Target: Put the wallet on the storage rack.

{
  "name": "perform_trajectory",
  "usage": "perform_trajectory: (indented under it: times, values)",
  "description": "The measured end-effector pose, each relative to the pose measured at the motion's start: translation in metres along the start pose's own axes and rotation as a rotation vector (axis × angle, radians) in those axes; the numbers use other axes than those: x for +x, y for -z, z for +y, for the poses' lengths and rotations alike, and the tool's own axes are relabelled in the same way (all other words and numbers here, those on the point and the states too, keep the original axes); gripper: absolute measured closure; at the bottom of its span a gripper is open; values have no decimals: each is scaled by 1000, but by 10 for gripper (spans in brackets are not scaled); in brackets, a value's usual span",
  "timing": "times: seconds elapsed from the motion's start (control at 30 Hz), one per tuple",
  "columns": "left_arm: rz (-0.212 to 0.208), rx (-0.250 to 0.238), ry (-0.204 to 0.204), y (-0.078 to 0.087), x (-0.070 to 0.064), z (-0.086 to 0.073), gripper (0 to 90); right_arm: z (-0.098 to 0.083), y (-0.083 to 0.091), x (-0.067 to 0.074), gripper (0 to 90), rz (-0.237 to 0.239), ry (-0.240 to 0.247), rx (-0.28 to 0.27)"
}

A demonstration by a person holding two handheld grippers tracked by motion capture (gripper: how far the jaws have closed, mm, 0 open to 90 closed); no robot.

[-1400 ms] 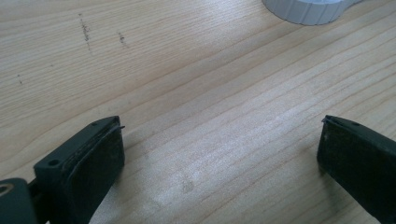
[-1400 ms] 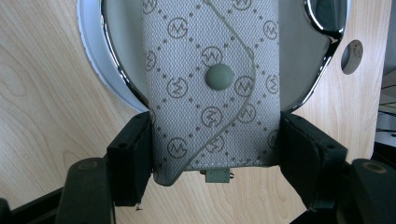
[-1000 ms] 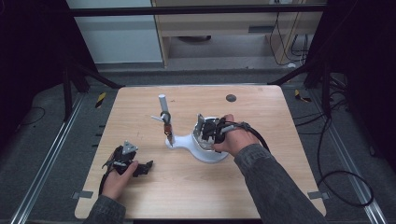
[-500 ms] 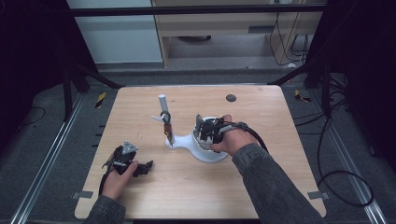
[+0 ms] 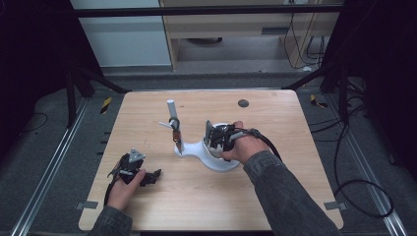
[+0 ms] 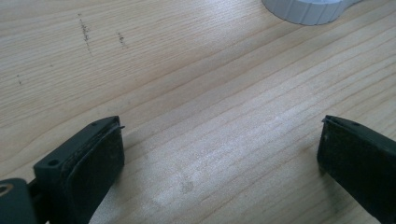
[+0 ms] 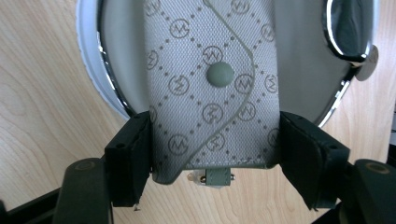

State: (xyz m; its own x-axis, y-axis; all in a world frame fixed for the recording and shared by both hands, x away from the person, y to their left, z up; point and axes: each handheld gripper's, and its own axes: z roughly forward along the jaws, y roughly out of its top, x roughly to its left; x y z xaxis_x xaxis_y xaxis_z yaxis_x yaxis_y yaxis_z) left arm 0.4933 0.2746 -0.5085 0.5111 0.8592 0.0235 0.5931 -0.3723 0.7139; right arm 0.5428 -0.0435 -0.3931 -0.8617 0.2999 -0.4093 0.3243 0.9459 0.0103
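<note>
Jaws of the right hand-held gripper (image 7: 215, 163) clamp a grey monogrammed fabric pouch (image 7: 212, 88) by its sides, its long axis running up the frame over a white round stand base (image 7: 91, 70) at mid-surface. The left hand-held gripper (image 6: 219, 163) gapes wide and empty over the wooden surface (image 6: 187, 84), lower left, forearm angled inward
</note>
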Motion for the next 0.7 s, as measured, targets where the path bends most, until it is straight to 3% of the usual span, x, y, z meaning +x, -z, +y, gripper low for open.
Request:
perform_trajectory:
  times: [0.2, 0.7]
  values:
    - [0, 1, -1, 0, 0, 0, 2, 2, 3, 1, 250, 5, -16, -25]
    - [-1, 0, -2, 0, 0, 0, 1, 1, 6, -1, 227, 3, -31, -38]
